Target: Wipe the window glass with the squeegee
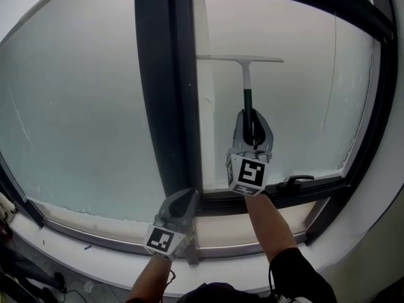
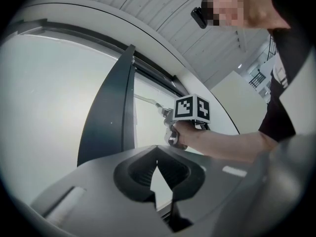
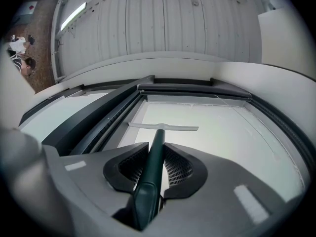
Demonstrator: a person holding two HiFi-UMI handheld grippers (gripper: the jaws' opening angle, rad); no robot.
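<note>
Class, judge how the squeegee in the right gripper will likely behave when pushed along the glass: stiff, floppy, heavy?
The squeegee is probably stiff: its handle runs straight from the right gripper. Likely light, given its thin blade. Held far from the blade, it may twist.

Right of the dark metal window mullion, the lower end of the dark green plastic squeegee handle is hidden inside the grey right gripper.

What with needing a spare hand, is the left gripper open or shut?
Shut and empty: the left gripper shows tips meeting in its own view, nothing between them.
</note>
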